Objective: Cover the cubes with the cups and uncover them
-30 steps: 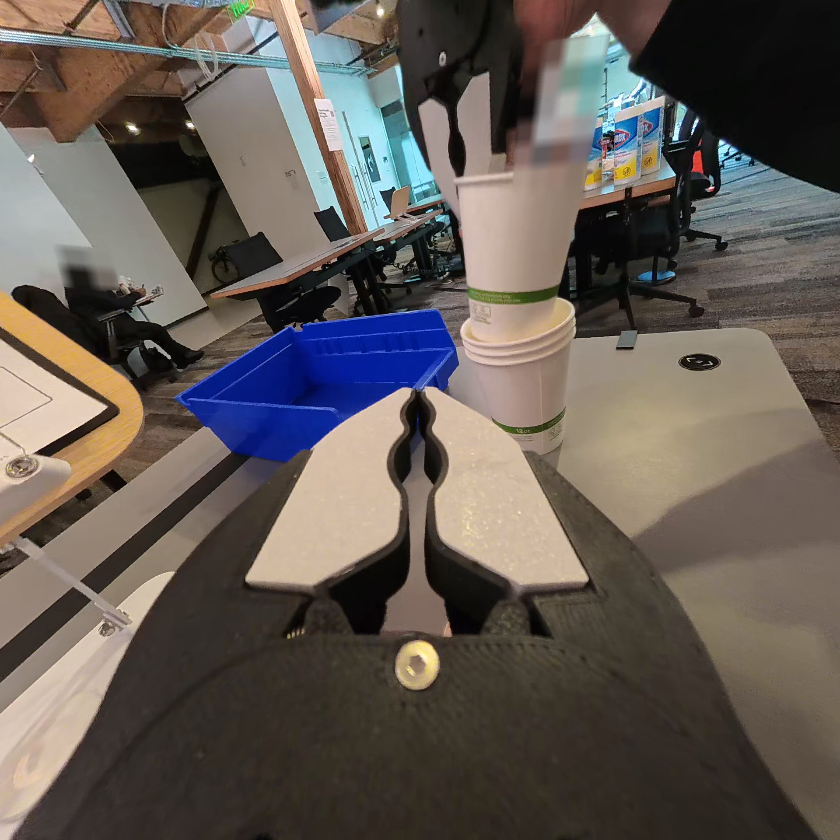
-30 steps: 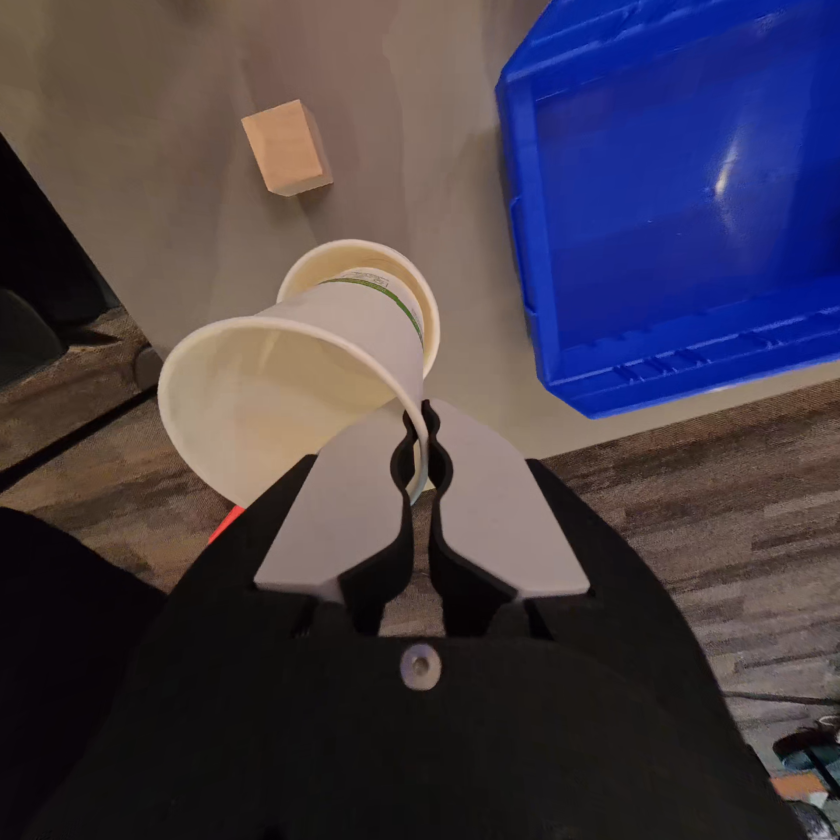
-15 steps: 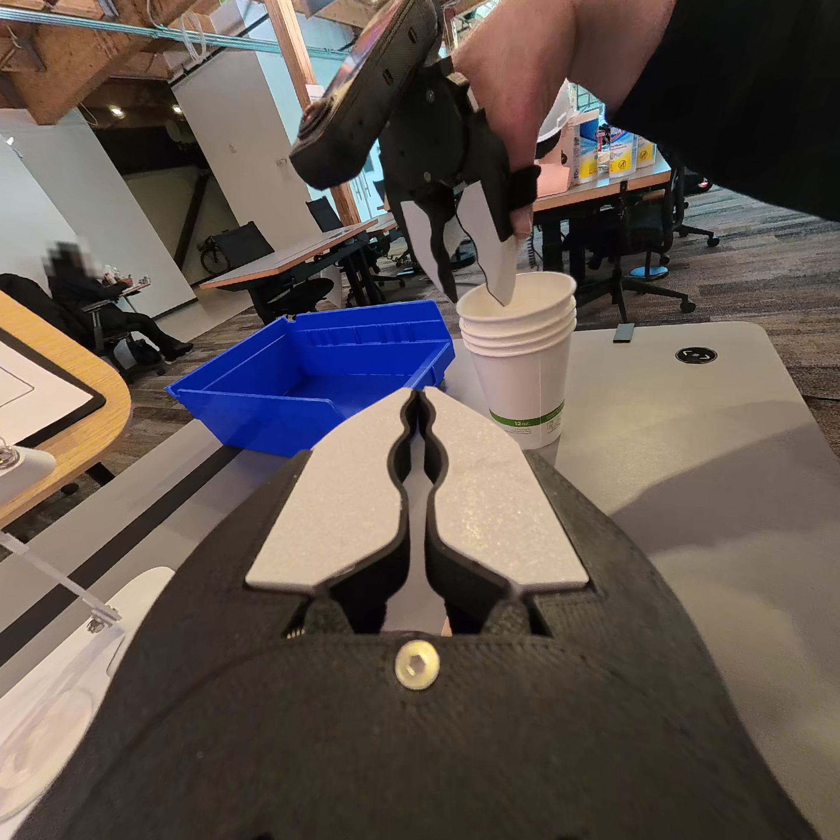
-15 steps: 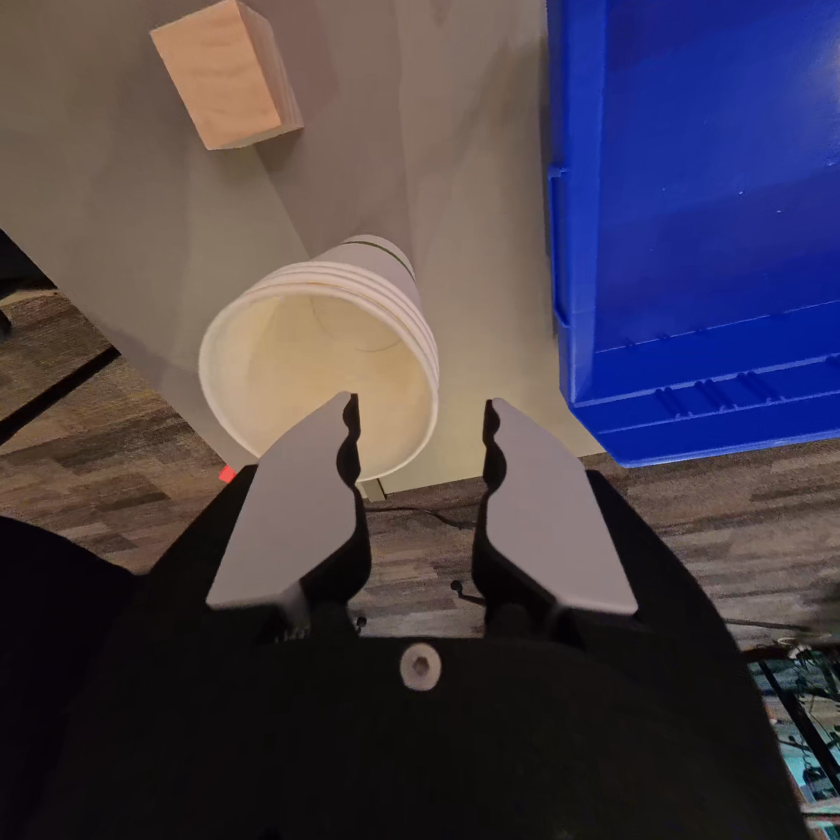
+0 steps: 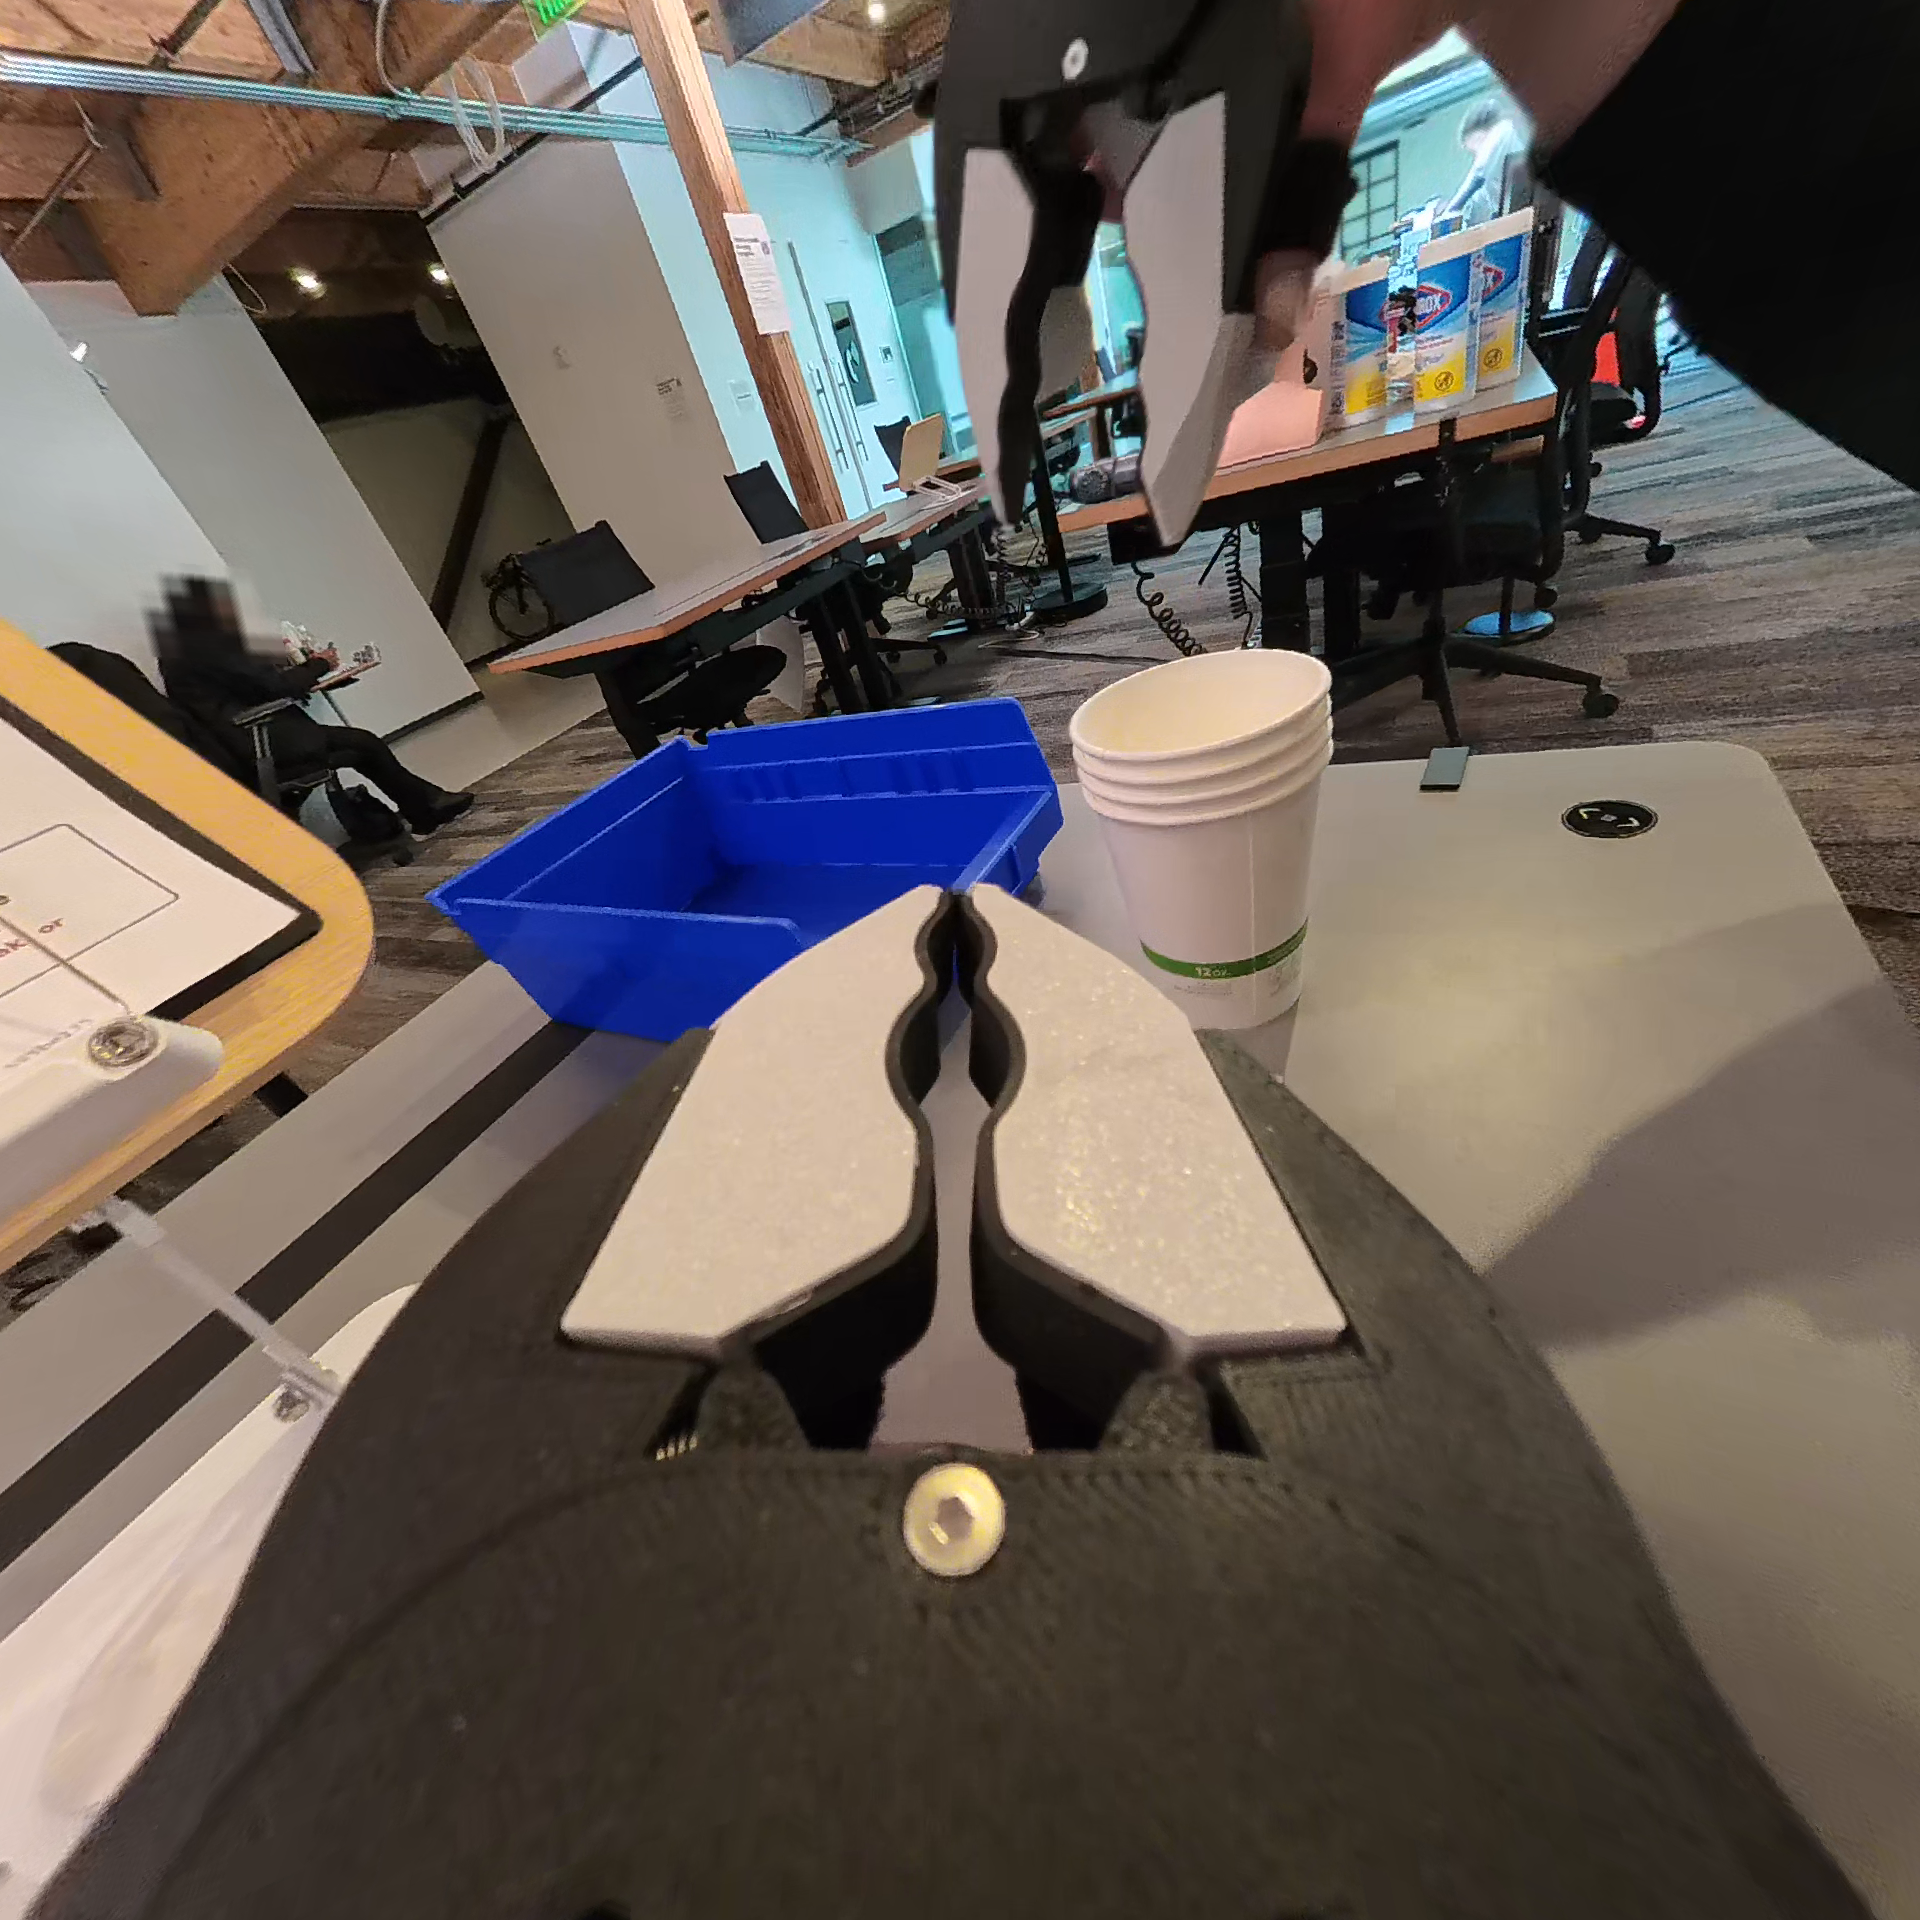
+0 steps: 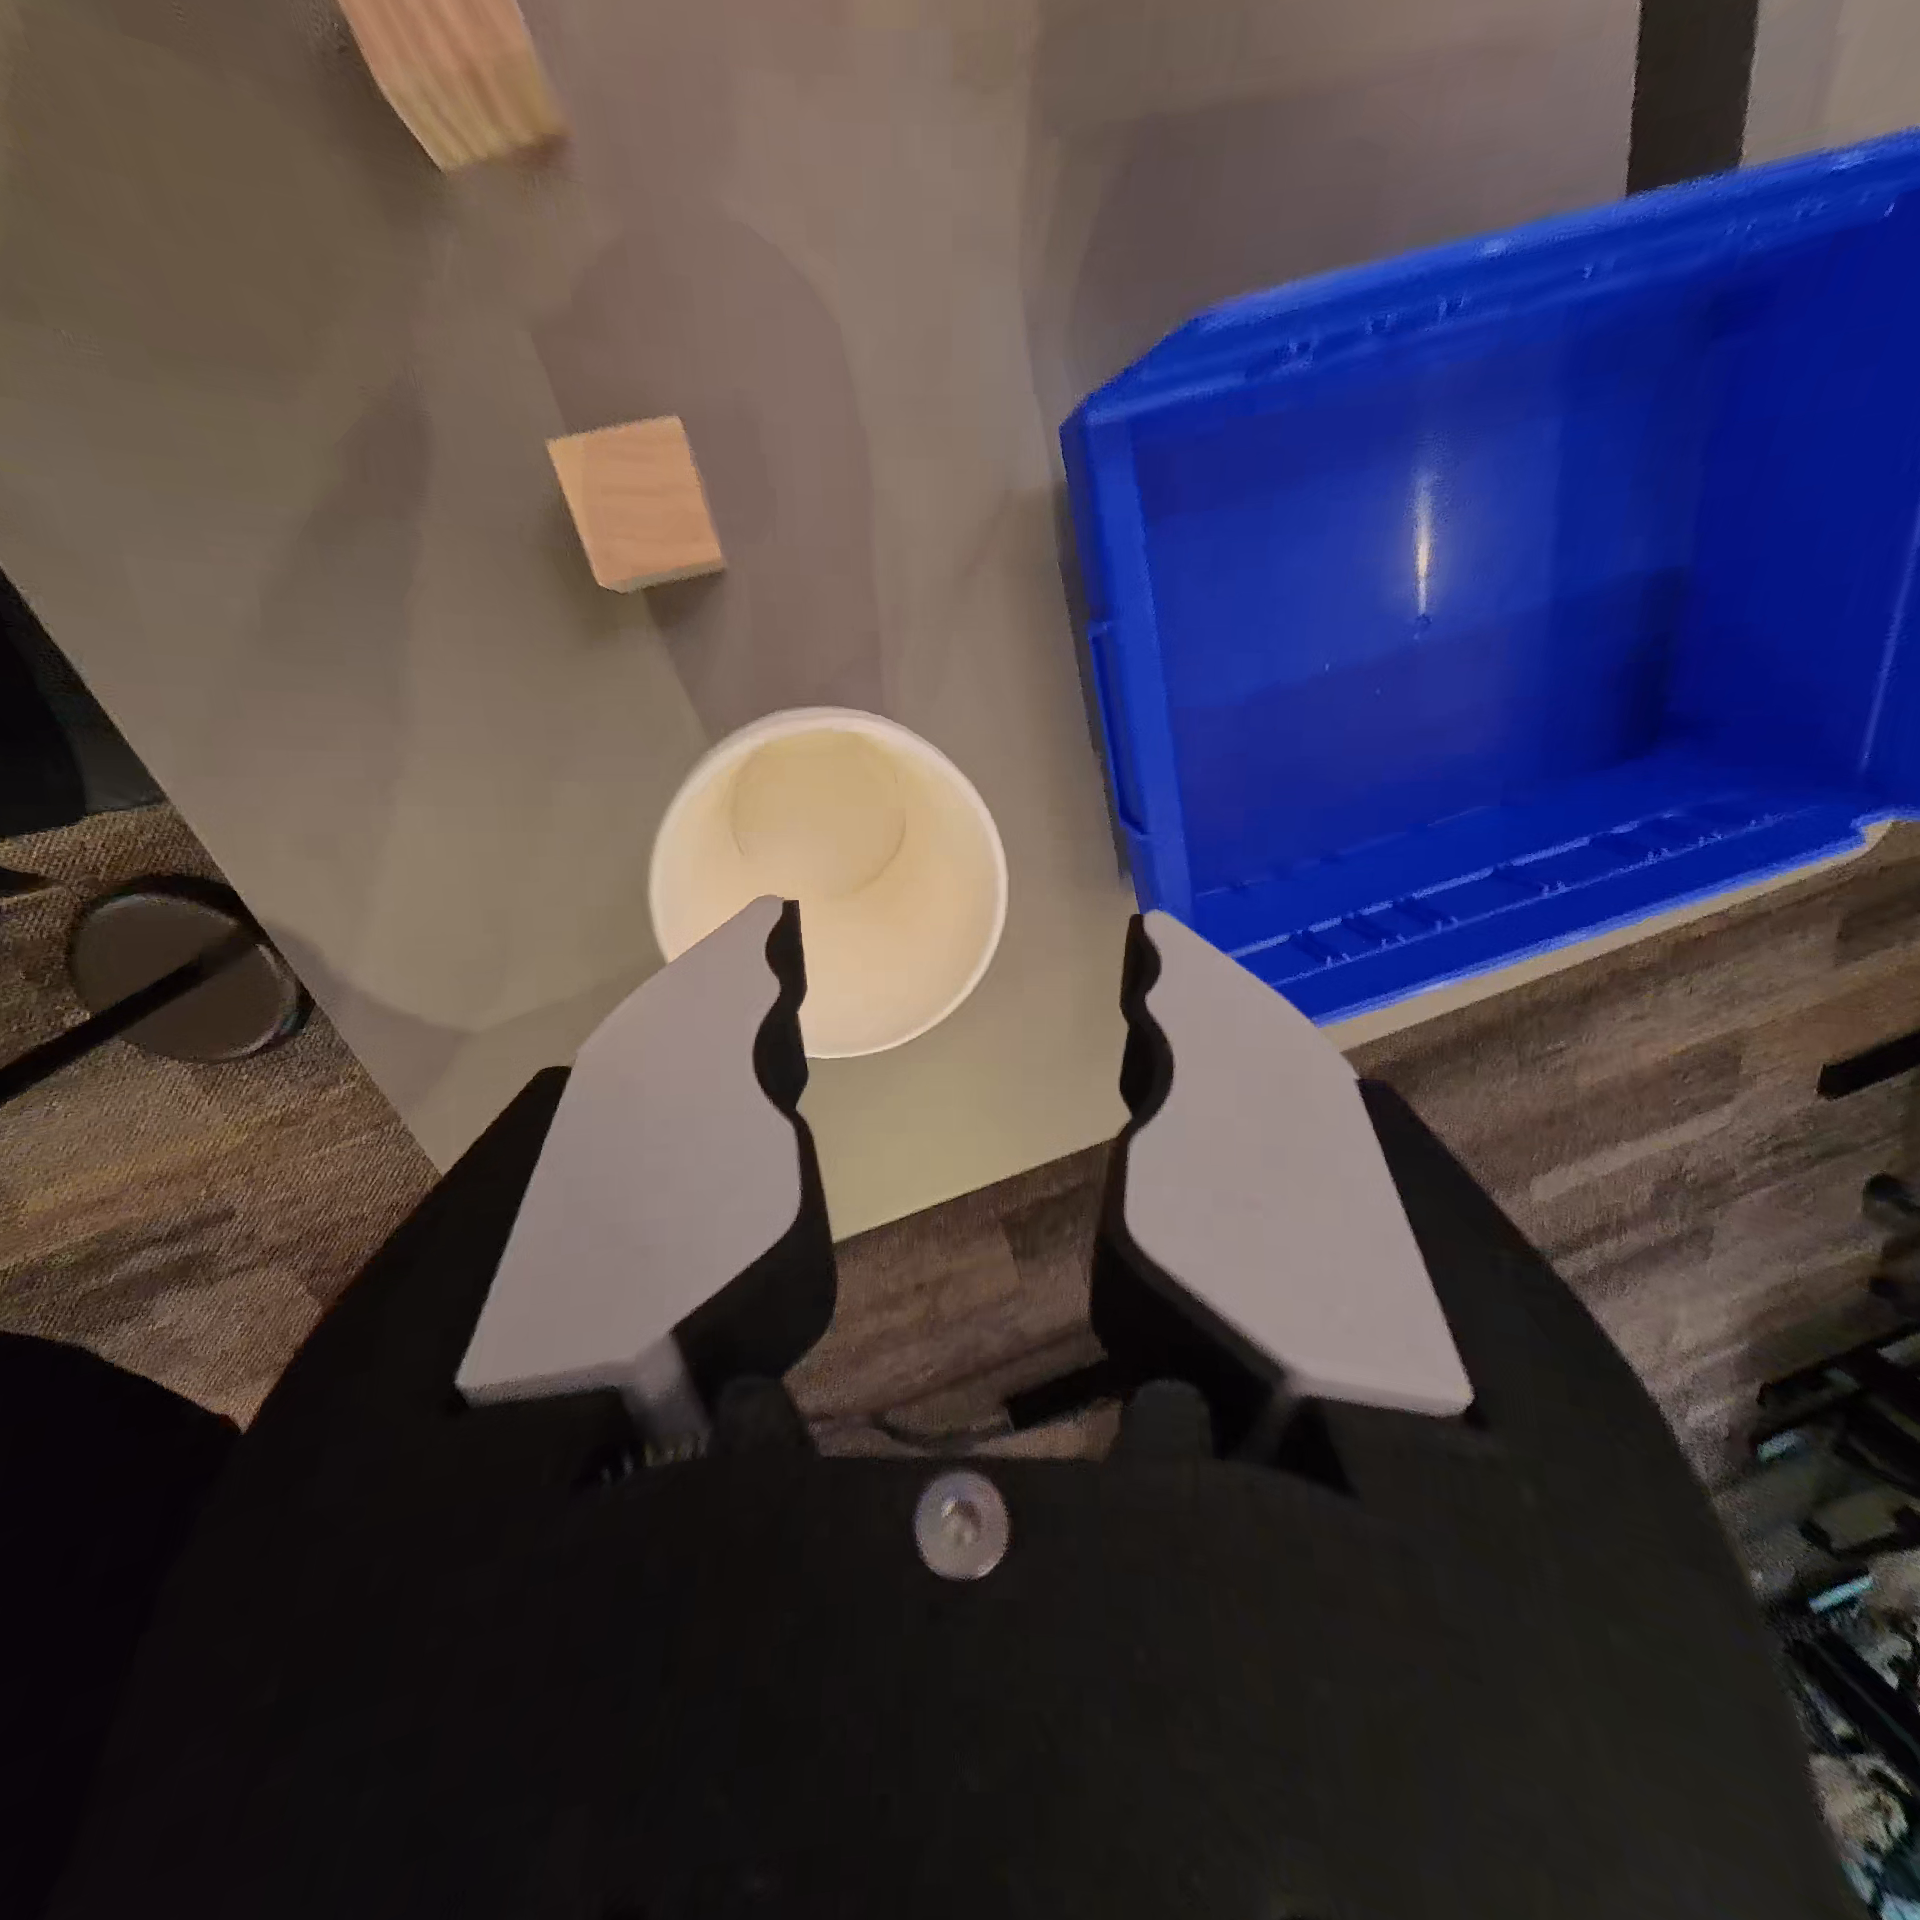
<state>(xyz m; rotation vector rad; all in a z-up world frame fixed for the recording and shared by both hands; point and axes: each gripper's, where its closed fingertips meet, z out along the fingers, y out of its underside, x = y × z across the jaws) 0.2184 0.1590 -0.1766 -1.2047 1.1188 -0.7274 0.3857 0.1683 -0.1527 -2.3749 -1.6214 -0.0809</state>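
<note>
The right gripper [image 6: 966, 925] hangs in the air above the stack of cups [image 6: 828, 881], pointing steeply down, its two grey fingers [image 6: 665, 1132] spread wide apart and holding nothing; in the left wrist view it [image 5: 1086, 509] shows high over the cups, gripped by a hand in a dark sleeve [image 5: 1756, 208] that reaches in from the upper right. The stack of white paper cups [image 5: 1210, 831] stands upright, mouth up, on the grey table [image 5: 1558, 1039], with several rims nested one inside another. Just left of it in the left wrist view sits a blue bin [image 5: 769, 873] near the table's far edge; in the right wrist view the bin [image 6: 1507, 665] lies to the right of the cups, close but apart. Two wooden cubes lie uncovered on the table: one cube [image 6: 636, 516] a little beyond the cups, and a second cube [image 6: 457, 78] farther off, cut by the top edge of the picture. The left gripper [image 5: 956, 909] is held low and nearly level over the table, aimed toward the bin and cups, its fingers pressed together with nothing between them.
</note>
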